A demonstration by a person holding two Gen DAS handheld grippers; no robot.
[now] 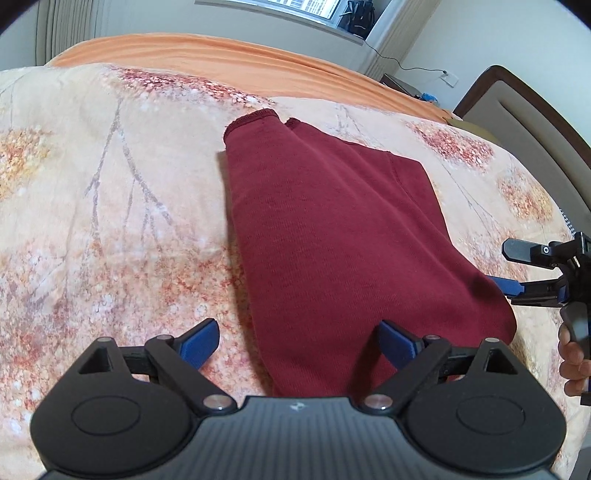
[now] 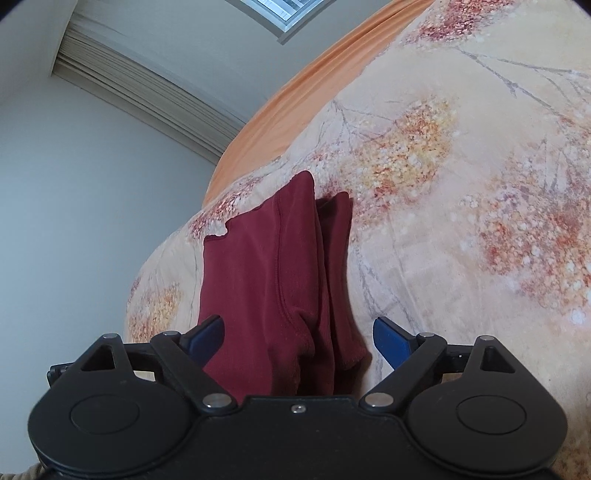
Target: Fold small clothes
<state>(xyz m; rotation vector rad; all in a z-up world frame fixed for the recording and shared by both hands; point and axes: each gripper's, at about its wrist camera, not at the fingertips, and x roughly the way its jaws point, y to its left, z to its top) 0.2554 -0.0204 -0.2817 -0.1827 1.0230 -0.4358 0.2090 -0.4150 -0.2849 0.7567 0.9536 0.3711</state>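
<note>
A dark red garment (image 1: pixel 332 229) lies folded into a long strip on the floral bedspread (image 1: pixel 110 192). My left gripper (image 1: pixel 299 343) stands open at the strip's near end, with the cloth between its blue fingers (image 1: pixel 201 341) but not pinched. At the right edge of the left wrist view my right gripper (image 1: pixel 517 269) is open beside the garment's right side, a hand (image 1: pixel 572 362) below it. In the right wrist view the garment (image 2: pixel 266 280) runs away from the open right gripper (image 2: pixel 299 339), its layered edge lying loose between the blue pads (image 2: pixel 391 339).
An orange sheet (image 1: pixel 221 55) covers the bed's far side. A padded headboard (image 1: pixel 535 122) stands at the right. Window, curtain (image 1: pixel 70 26), a dark bag (image 1: pixel 358 16) on the sill and a wall socket lie beyond the bed. The bedspread (image 2: pixel 461 184) spreads wide around the garment.
</note>
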